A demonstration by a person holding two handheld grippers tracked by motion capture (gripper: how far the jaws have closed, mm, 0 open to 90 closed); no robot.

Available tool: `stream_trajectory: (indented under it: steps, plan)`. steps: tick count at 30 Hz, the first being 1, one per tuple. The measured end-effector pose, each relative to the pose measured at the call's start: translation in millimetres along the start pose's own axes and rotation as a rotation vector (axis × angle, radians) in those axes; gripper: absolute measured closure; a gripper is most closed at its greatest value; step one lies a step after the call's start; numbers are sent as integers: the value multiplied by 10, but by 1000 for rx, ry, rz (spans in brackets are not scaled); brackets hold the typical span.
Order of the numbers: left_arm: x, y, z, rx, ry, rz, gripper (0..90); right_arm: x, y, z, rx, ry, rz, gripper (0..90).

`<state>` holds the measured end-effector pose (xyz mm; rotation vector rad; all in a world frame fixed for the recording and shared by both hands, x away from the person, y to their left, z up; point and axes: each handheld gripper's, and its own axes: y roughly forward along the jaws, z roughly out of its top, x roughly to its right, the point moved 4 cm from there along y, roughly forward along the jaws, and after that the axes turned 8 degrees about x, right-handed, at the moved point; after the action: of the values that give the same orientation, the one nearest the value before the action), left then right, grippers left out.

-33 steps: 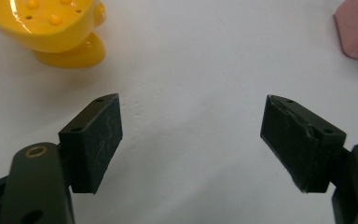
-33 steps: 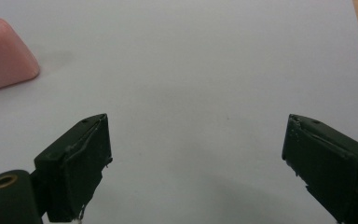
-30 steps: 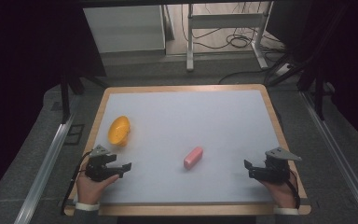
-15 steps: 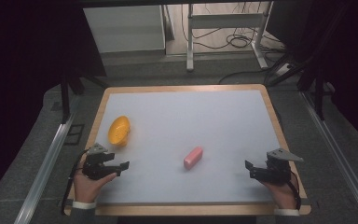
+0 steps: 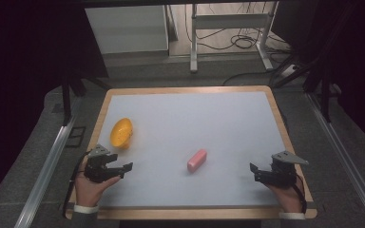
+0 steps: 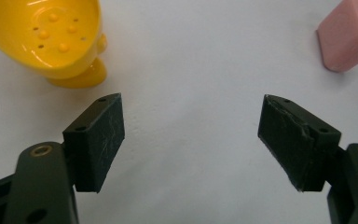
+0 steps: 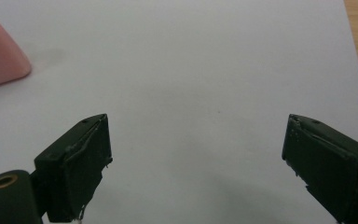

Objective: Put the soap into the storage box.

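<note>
One pink block (image 5: 197,160), long axis running near-left to far-right.

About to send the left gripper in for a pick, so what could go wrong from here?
The yellow dish lies tilted on its side, so it may roll or skid if a finger nudges its rim. The left gripper sits between it and the pink block; a wide sweep could knock either. Both are small and smooth, so a grip may slip.

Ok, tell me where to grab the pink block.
Probably across the pink block's two long sides at mid-length, coming from above: it lies flat, a narrow bar angled on the white mat, free all round. Both grippers are open and apart from it.
</note>
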<state>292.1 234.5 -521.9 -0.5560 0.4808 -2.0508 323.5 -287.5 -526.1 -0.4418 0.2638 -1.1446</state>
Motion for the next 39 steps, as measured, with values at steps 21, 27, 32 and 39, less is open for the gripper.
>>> stream_trajectory:
  steps: [21,27,32,39]
  plan:
    - [301,84,337,-17,54,-1,249,38,-46,-29,-7,8,-23,76]
    - [359,134,361,-31,57,-26,260,29,-39,-27,-9,5,-22,76]
    - [392,168,382,-40,48,-23,244,29,-38,-30,-10,4,-22,76]
    - [479,214,427,-53,105,-24,233,33,-25,-44,-17,2,-27,76]
